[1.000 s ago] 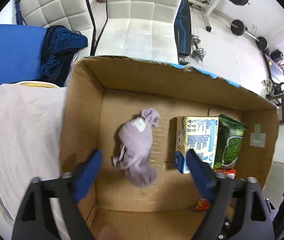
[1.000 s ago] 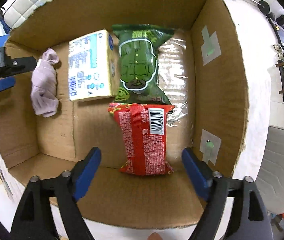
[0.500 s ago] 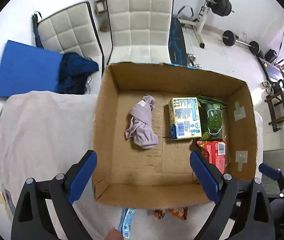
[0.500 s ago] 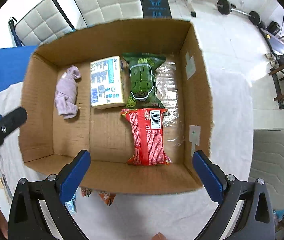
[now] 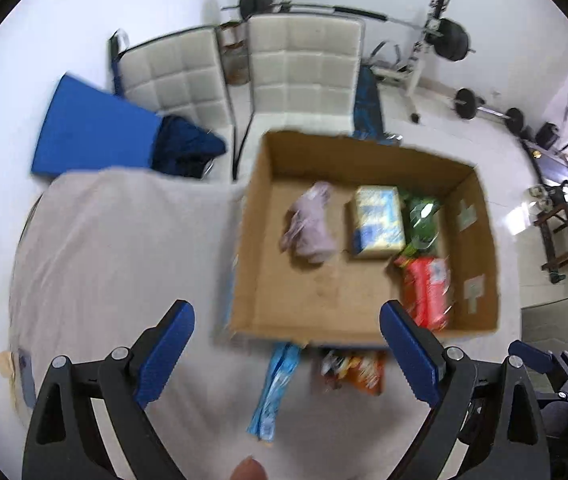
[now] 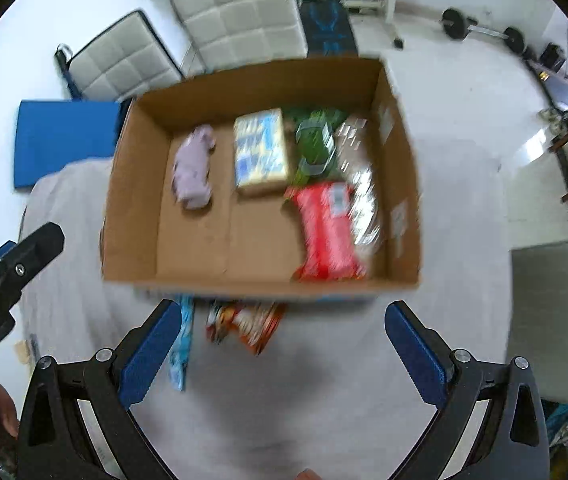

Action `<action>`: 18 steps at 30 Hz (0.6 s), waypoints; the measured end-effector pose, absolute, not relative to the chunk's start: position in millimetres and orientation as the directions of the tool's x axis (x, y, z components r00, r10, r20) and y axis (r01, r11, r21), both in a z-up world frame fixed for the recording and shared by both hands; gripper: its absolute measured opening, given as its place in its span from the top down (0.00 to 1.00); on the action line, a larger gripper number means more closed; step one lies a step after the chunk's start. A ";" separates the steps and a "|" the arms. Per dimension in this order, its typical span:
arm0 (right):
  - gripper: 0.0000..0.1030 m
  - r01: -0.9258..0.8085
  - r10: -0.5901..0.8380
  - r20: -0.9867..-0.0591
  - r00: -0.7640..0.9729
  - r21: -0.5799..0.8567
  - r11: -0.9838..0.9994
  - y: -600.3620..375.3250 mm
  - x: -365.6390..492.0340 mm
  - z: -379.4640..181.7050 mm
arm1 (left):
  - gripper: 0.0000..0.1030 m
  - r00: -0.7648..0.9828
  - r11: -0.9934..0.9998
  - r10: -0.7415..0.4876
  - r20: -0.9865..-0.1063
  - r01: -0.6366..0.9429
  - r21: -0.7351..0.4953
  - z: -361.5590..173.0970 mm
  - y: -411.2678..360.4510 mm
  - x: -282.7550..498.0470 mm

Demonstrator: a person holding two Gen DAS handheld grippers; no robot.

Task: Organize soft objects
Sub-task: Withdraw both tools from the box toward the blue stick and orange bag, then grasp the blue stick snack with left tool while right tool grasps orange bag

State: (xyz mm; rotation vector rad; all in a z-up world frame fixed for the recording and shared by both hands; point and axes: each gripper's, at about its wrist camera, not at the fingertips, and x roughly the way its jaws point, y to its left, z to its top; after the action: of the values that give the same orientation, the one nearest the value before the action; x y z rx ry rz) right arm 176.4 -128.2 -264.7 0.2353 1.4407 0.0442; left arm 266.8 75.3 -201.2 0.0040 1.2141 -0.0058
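Packets sit sorted inside the cardboard box (image 6: 398,184) — lilac cloth (image 6: 193,168), tissue pack (image 6: 261,151), green bag (image 6: 314,142), red packet (image 6: 329,232). Left gripper (image 5: 286,352) and right gripper (image 6: 280,352) hover wide and empty above the cloth-covered surface (image 6: 324,392), probably for the blue sachet (image 6: 182,346) and orange packet (image 6: 250,326) outside.

Bright daylight fills the room, strongest from the right, where a glossy patch of floor (image 5: 524,216) flares white. The white walls look washed out. Both views smear with motion: the cardboard box (image 6: 400,216) and what lies inside it are soft and streaked, while each gripper's blue pads (image 5: 164,354) stay sharp. The fisheye bends straight edges near the rim and leaves black corners. Shadows are soft, a faint grey one on the pale cloth (image 6: 324,396) near the box
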 end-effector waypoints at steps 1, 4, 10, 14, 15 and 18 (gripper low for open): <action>0.00 0.115 0.194 -0.974 0.118 0.207 0.972 -125.3 172.4 -273.0 | 0.08 0.332 1.000 0.002 -0.943 -0.002 0.002 -208.8 79.6 261.3; 0.00 0.097 0.237 -0.969 0.065 0.243 0.965 -111.2 162.3 -308.1 | 0.08 0.243 0.999 0.020 -0.970 -0.038 0.011 -245.0 97.0 245.8; 0.00 0.080 0.208 -0.978 -0.028 0.205 0.976 -85.1 159.3 -369.8 | 0.08 0.103 0.993 0.075 -0.992 -0.103 0.064 -319.9 126.1 224.2; 0.00 0.167 0.220 -0.974 -0.050 0.209 0.964 -76.5 163.7 -398.7 | 0.08 0.036 0.987 0.070 -0.997 -0.146 0.064 -351.5 141.8 216.8; 0.00 0.197 0.233 -0.971 -0.052 0.219 0.956 -75.4 165.3 -404.6 | 0.08 0.026 0.986 0.068 -0.997 -0.154 0.063 -356.5 143.6 216.6; 0.00 0.263 0.236 -0.970 -0.054 0.214 0.941 -72.8 169.5 -420.5 | 0.08 0.008 0.985 0.064 -0.998 -0.164 0.062 -369.4 146.0 215.3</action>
State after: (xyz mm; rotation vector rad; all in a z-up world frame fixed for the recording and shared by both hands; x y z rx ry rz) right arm 169.5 -72.8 -420.5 0.3880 1.6388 -0.0225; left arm 215.3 146.0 -369.4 -0.0793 1.5535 0.1781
